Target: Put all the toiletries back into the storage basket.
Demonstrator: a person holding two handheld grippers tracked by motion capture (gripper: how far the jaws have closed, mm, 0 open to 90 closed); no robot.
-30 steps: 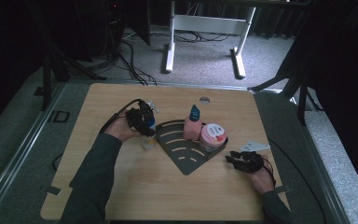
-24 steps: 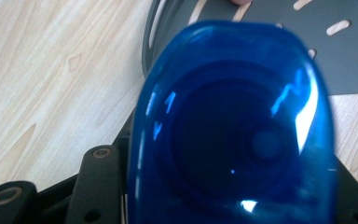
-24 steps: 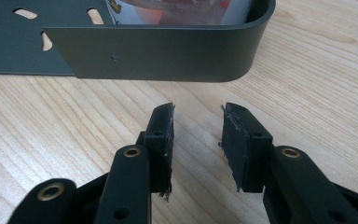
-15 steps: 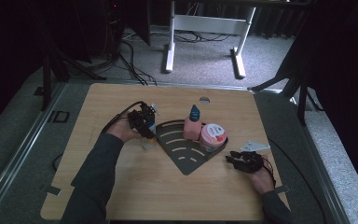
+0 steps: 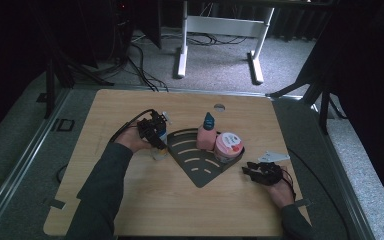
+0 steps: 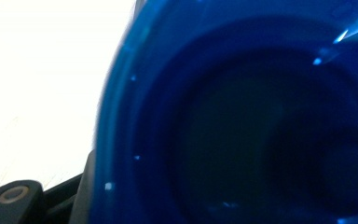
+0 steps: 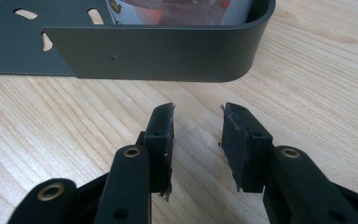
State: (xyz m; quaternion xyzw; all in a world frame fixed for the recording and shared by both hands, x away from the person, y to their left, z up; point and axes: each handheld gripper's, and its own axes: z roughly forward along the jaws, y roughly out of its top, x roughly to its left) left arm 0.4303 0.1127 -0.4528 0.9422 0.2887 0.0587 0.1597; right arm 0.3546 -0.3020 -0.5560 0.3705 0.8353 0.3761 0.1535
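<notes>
The left gripper [image 5: 154, 131] has edged slightly closer to the dark corner tray [image 5: 200, 167] since a second ago, apparently clamped on a blue-capped container [image 6: 242, 121] just beside the tray's left edge; its camera shows blurred blue. The right gripper [image 7: 196, 140] rests low on the wooden surface [image 5: 145, 200], jaws parted and empty, facing the tray's rounded wall with open room around.

a small container with a deep blue translucent body [image 6: 242, 121] and a pale top stands upright in the left tool [image 5: 152, 134], just off the left corner of the dark slotted tray [image 5: 200, 167].
</notes>
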